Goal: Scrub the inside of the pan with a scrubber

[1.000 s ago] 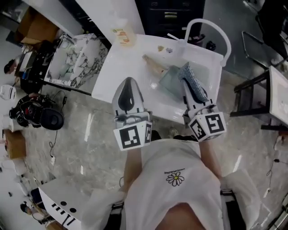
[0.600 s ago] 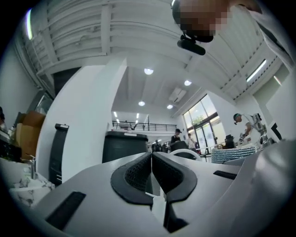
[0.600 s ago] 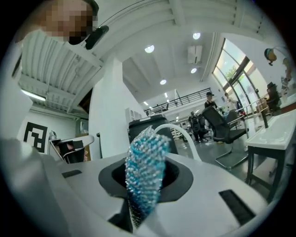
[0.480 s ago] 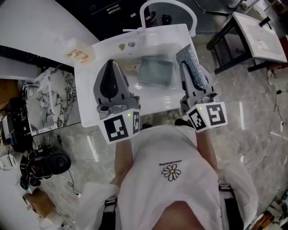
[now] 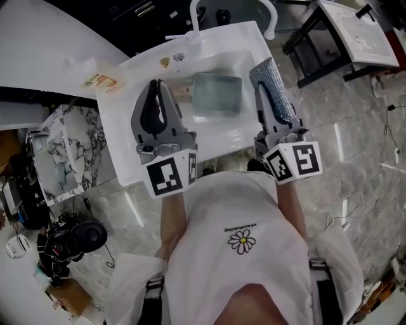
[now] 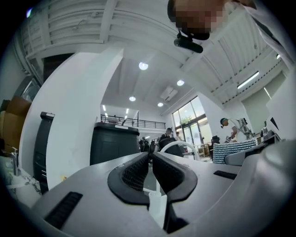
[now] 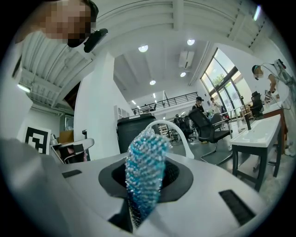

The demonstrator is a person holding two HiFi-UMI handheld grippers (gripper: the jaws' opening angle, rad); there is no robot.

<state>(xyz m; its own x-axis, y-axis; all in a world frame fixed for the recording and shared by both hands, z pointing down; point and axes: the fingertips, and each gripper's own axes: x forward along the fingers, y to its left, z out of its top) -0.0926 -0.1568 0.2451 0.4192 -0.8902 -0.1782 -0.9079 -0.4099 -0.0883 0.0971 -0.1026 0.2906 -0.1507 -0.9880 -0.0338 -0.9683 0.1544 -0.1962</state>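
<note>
A square grey-green pan (image 5: 217, 93) lies in the white sink basin (image 5: 244, 136) straight ahead. My left gripper (image 5: 157, 87) hovers over the basin's left side next to the pan, jaws shut and empty; in the left gripper view its fingertips (image 6: 150, 159) meet with nothing between them. My right gripper (image 5: 271, 105) hangs over the basin's right edge, shut on a sparkly blue-silver scrubber (image 5: 269, 79) that sticks out past the jaws. The scrubber (image 7: 144, 178) fills the right gripper view between the pads. Neither gripper touches the pan.
A white arched faucet (image 5: 202, 14) stands at the sink's far rim, also in the left gripper view as the faucet arch (image 6: 178, 146). A soap bottle (image 5: 101, 77) lies on the counter at left. A marble slab (image 5: 70, 146), dark table (image 5: 355, 35) and floor gear (image 5: 73, 238) surround the sink.
The view has swung so the sink now sits straight ahead. Both grippers have come over the basin, either side of the pan. The right one still grips the scrubber.
</note>
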